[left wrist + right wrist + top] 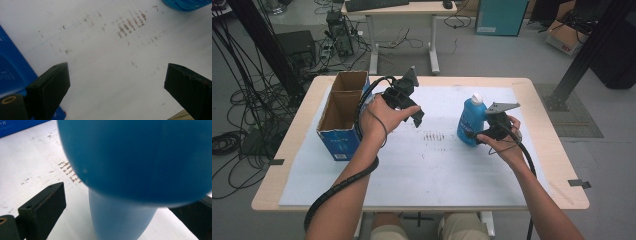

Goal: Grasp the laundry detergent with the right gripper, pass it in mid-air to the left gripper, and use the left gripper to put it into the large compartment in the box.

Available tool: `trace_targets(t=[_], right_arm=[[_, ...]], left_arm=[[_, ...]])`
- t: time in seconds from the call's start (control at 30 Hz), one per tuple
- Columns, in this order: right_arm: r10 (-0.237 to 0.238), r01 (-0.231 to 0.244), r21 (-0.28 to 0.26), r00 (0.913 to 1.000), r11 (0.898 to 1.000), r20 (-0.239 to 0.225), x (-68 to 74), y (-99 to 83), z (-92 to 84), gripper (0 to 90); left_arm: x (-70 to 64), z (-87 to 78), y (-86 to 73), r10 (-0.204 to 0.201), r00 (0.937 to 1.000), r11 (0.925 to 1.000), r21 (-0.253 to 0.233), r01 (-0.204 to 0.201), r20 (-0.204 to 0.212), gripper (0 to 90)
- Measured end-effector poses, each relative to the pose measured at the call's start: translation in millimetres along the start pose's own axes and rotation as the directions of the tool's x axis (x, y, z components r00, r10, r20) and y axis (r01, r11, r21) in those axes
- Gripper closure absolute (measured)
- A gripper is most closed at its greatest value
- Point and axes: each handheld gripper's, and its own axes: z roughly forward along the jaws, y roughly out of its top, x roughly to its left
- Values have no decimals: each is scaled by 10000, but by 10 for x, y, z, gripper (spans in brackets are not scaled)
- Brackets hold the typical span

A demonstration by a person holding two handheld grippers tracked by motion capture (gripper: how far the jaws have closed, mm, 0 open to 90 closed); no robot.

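Jaws of the right gripper [476, 134] stand spread around the upright blue plastic bottle [471, 122] (white-capped), not clamping it; the left gripper [414, 116] hangs open above the white mat [105, 62]

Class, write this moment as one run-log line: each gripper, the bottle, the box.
left gripper: open, above mat | right gripper: open, jaws either side of bottle | bottle: upright, blue | box: open, left of mat
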Motion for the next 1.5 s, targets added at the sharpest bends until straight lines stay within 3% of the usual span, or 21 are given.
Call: trace_targets(t=[1.5], right_arm=[[-65,75,-473,9998,9989,211,25,-20,36,24]], left_arm=[[-44,-21,33,105,9999,9999,-80,-105,37,67]])
